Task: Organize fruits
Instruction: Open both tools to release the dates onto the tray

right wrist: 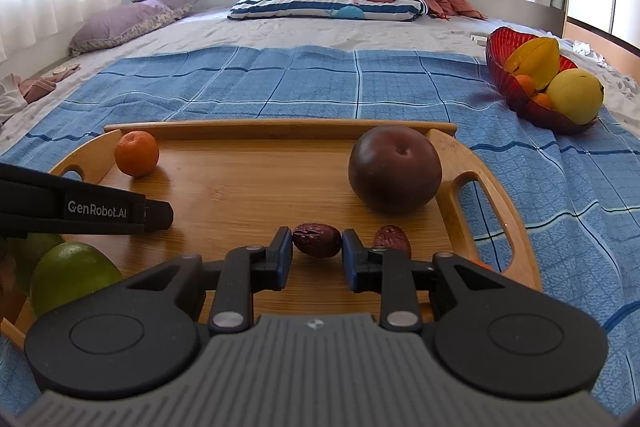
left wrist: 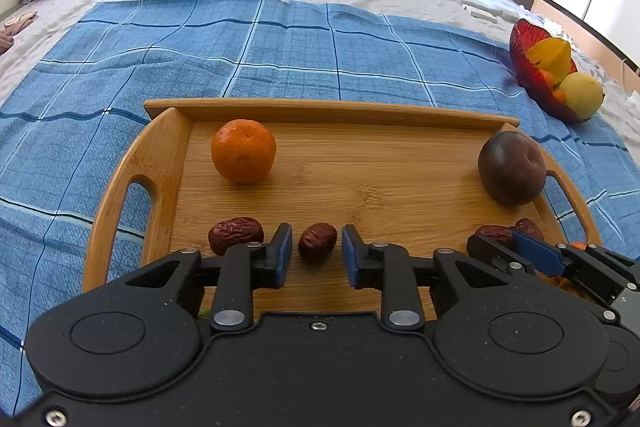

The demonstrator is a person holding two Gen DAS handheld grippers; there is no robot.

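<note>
Left wrist: wooden tray (left wrist: 168, 163) on blue cloth (left wrist: 280, 47).

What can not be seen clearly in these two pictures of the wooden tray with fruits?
- Left wrist view: small orange fruit, mostly hidden behind the right gripper.
- Right wrist view: green round fruit, partly covered by the right gripper's body; second wrinkled red date, half behind a fingertip.
- Both views: red glass bowl, lower fruits hidden by upper ones.

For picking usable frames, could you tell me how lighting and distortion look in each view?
Left wrist: the wooden tray bows from fisheye distortion, the curtains are overexposed. Right wrist: the windows are blown out, the dark plum is sharp, the green fruit is soft.
</note>
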